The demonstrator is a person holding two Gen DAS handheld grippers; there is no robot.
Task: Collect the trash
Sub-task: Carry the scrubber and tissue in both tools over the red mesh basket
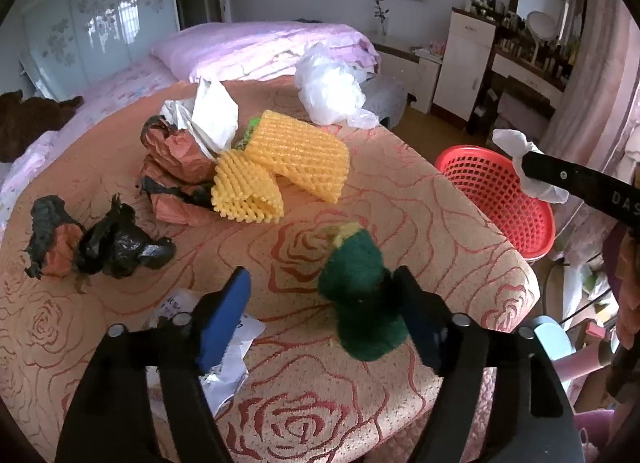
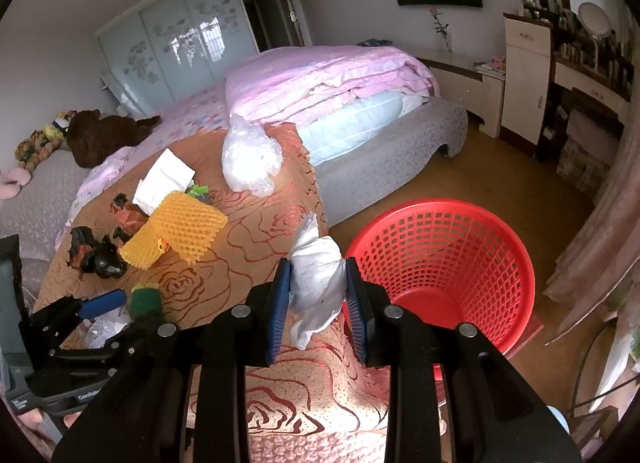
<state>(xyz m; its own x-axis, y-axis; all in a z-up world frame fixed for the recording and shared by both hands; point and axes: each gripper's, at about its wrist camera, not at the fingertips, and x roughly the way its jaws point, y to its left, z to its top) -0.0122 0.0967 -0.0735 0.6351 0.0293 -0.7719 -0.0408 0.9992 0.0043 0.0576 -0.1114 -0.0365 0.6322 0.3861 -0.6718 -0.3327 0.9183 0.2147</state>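
Near bed's right edge: right claw clenched white wad, short of red basket; early drop risked floor. Left claw released, green scrubber against one finger; could snag.

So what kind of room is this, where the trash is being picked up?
A bedroom, most likely: a bed with a pink quilt, a sliding-door wardrobe, and a dressing table crowded with bottles and a round mirror.
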